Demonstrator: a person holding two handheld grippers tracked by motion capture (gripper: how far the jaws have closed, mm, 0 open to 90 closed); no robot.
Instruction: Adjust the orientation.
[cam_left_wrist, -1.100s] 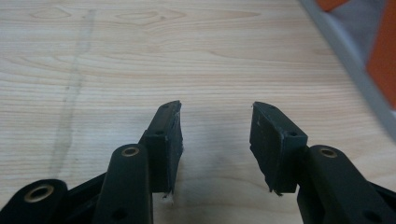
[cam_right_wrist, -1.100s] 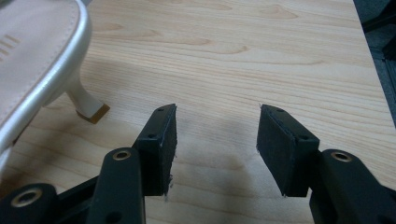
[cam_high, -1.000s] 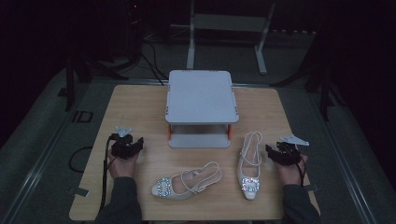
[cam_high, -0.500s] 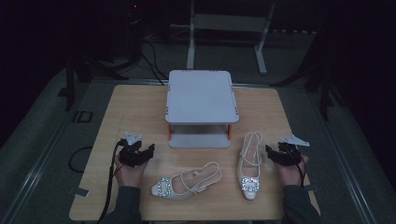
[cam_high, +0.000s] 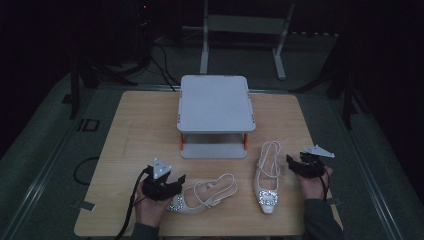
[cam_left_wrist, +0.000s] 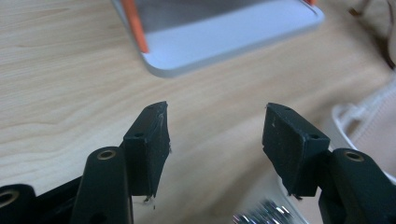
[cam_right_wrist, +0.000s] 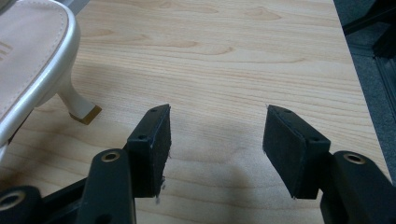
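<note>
Now the left gripper (cam_high: 176, 183), jaws just opened wide and empty, has shifted rightward to the lying shoe (cam_high: 205, 195); right gripper (cam_high: 291, 162) waits open.

Two cream slingback shoes, left one (cam_high: 202, 196) and right one (cam_high: 267, 179), w/ glittery silver toe trim; right shoe's heel tip looks tan-gold, tho partly shadowed; pale wood-grain table (cam_high: 140, 130); light grey two-tier stand (cam_high: 215, 102) w/ orange posts; black gripper pads (cam_right_wrist: 150, 140).

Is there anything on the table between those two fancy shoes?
No. In the high view, only bare wood separates the left shoe from the right shoe on the table.
</note>
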